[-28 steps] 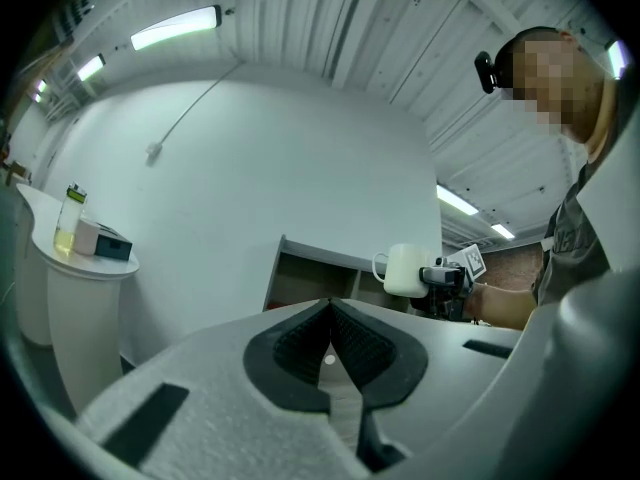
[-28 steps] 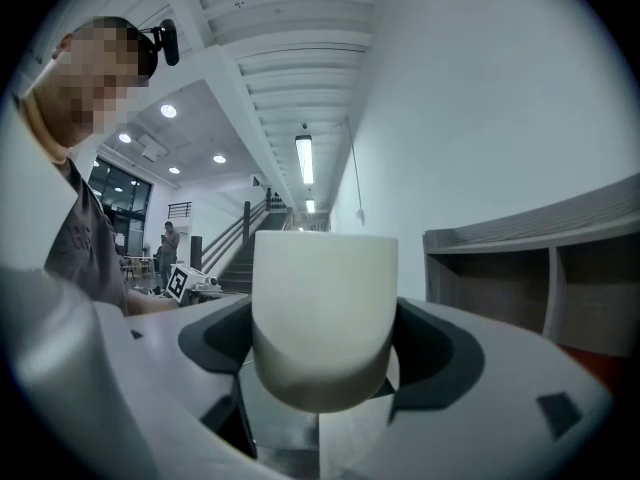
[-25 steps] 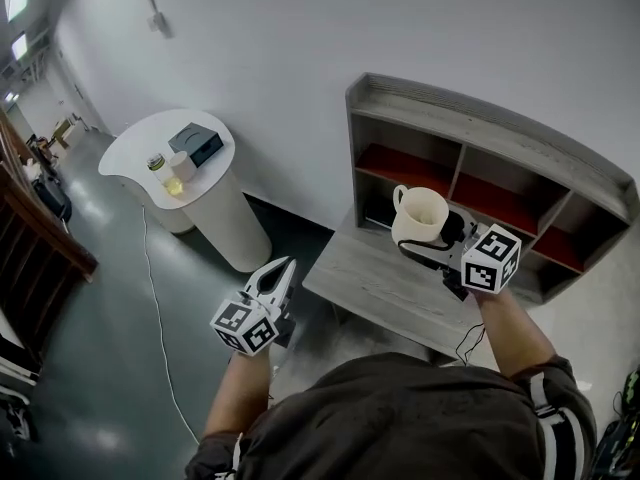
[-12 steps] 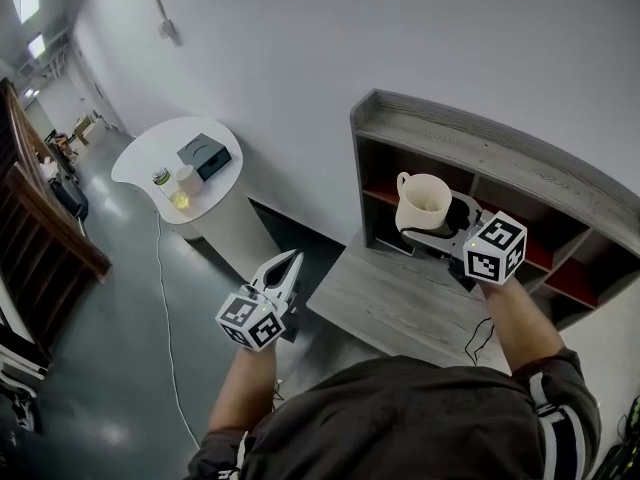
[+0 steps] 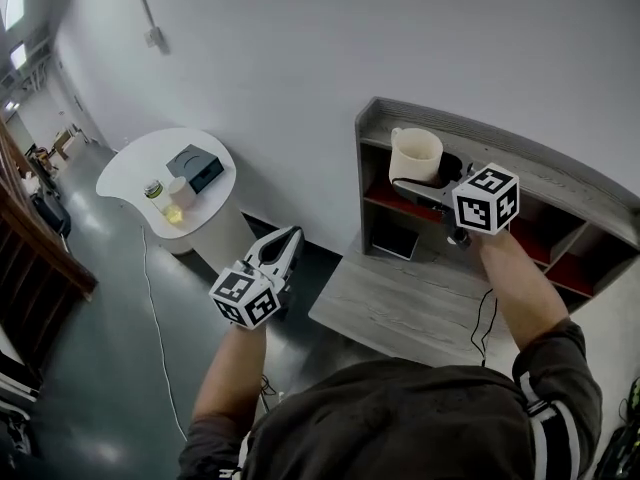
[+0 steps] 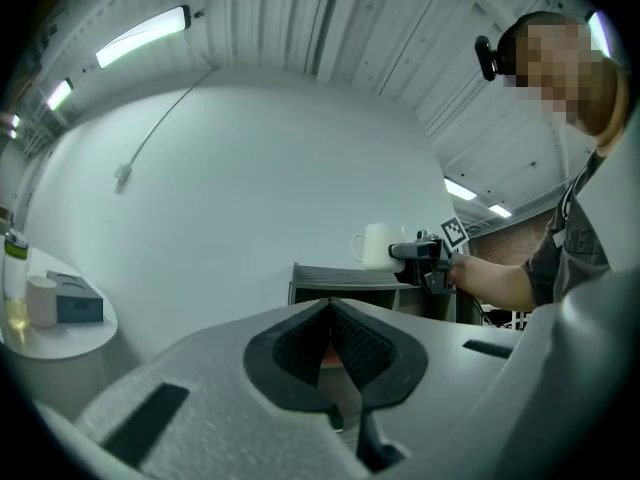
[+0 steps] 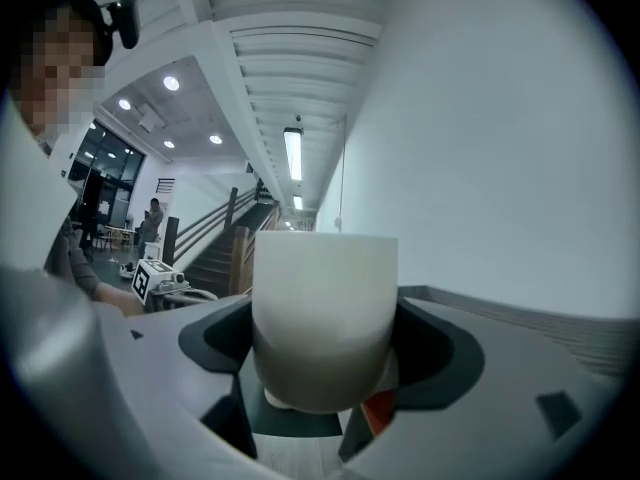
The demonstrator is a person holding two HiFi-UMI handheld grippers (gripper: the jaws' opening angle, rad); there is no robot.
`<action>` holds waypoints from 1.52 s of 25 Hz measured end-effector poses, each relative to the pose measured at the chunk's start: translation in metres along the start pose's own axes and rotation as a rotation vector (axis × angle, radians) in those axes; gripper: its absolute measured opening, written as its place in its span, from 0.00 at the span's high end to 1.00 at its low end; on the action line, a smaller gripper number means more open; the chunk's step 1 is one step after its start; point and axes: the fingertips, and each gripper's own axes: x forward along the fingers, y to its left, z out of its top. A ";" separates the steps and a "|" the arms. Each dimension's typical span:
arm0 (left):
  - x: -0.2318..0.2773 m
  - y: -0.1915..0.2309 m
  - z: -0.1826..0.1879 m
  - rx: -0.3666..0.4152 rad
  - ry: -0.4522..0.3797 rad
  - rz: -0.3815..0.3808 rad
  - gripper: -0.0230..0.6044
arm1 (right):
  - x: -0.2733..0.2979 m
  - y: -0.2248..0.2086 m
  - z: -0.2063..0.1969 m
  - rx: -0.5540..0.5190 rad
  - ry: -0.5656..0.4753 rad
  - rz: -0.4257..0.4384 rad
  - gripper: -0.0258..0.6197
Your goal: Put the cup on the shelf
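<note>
Here, right hand-held gripper (image 7: 322, 353) clamping cup (image 5: 415, 156), handle (image 5: 393, 135) out of its view

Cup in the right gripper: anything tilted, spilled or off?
Nothing stands out. The cup is held upright by the right gripper over the top board of the shelf, with no spill visible. The left gripper is shut and empty.

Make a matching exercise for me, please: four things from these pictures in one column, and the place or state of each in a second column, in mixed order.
1. cup
2. left tool
3. box
4. shelf

A. on the round table
B. shut, empty
C. in the right tool
D. against the wall

Pairs: 1-C, 2-B, 3-A, 4-D.
</note>
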 end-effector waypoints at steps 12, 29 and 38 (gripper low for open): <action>0.044 0.037 0.042 0.034 -0.024 -0.028 0.96 | 0.066 -0.082 0.021 -0.059 0.095 -0.138 0.32; 0.075 0.048 0.032 0.048 0.000 -0.059 0.96 | 0.121 -0.144 -0.007 -0.028 0.247 -0.236 0.32; 0.077 0.053 0.023 0.050 0.018 -0.052 0.96 | 0.135 -0.157 -0.032 -0.039 0.339 -0.252 0.32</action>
